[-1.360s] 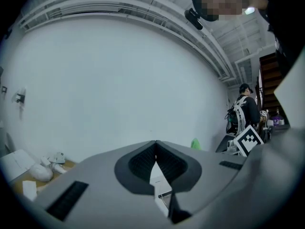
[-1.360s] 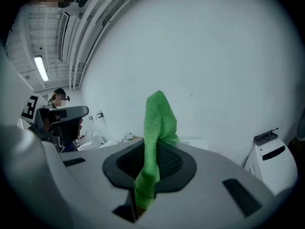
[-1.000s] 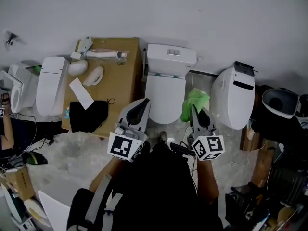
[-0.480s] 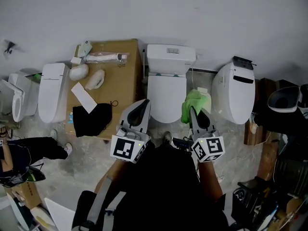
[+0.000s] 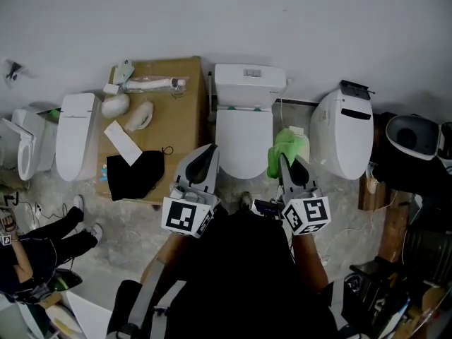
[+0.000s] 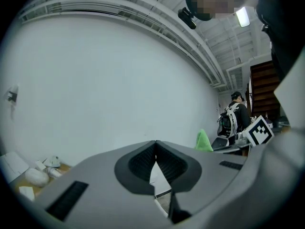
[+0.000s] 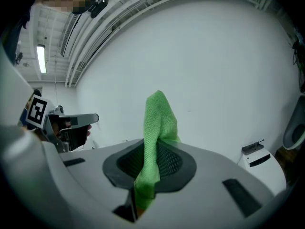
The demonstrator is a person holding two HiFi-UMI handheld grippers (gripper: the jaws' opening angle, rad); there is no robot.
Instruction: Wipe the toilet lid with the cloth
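A white toilet stands against the wall with its lid down and its tank behind. My right gripper is held just right of the bowl, shut on a green cloth that stands up out of its jaws. My left gripper hovers just left of the bowl's front, its jaws shut with nothing in them. The cloth also shows at the right of the left gripper view. Both grippers sit above and in front of the lid, apart from it.
A cardboard sheet lies left of the toilet with a black cloth, white parts and a paper on it. Another toilet stands right, a white unit left. A person's legs are at lower left. Clutter fills the right side.
The view has shifted slightly. The person at lower left has moved, legs now stretched toward the cardboard. Both grippers hold almost the same place, the cloth still gripped.
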